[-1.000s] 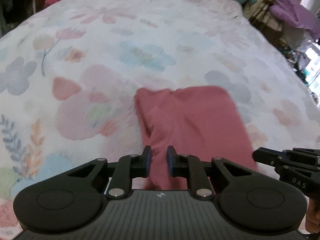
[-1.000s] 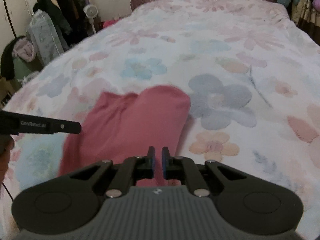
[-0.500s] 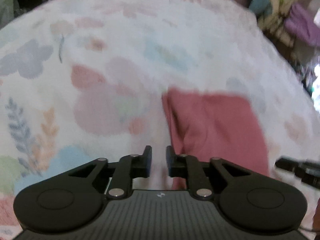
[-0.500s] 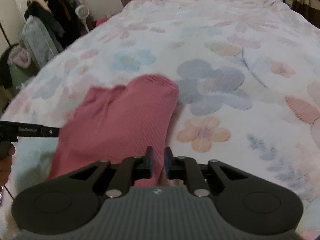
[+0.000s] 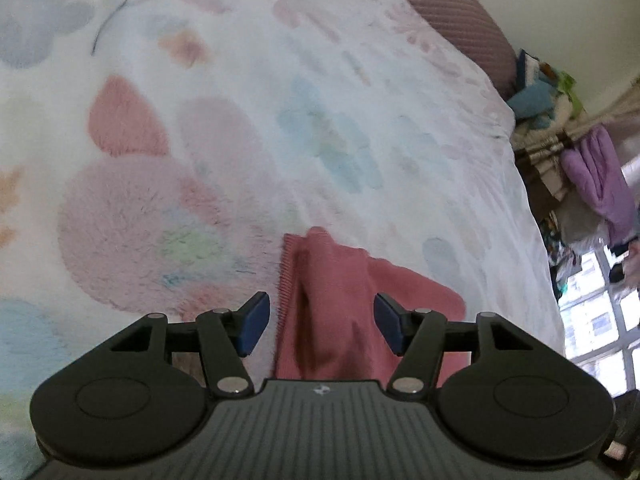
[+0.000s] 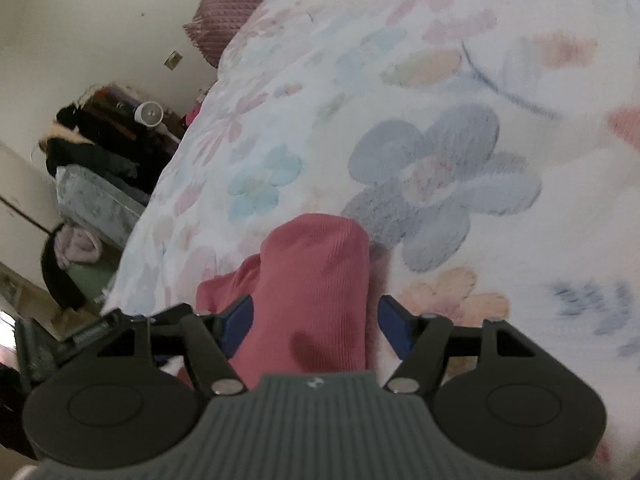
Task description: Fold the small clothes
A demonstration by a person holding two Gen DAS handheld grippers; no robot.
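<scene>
Left wrist view: my left gripper (image 5: 320, 322) is spread wide, its jaws either side of the pink garment (image 5: 336, 300) at lower centre, whose near end my tool hides. The floral blanket (image 5: 248, 120) is blurry.

Right wrist view: my right gripper (image 6: 314, 326) gapes too, the garment (image 6: 316, 276) between. A pillow (image 6: 236, 4) sits upper left.

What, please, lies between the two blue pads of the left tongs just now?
In the left wrist view, the open left tongs straddle a raised fold of the pink garment, which lies on the floral blanket. Neither pad visibly touches it.
</scene>
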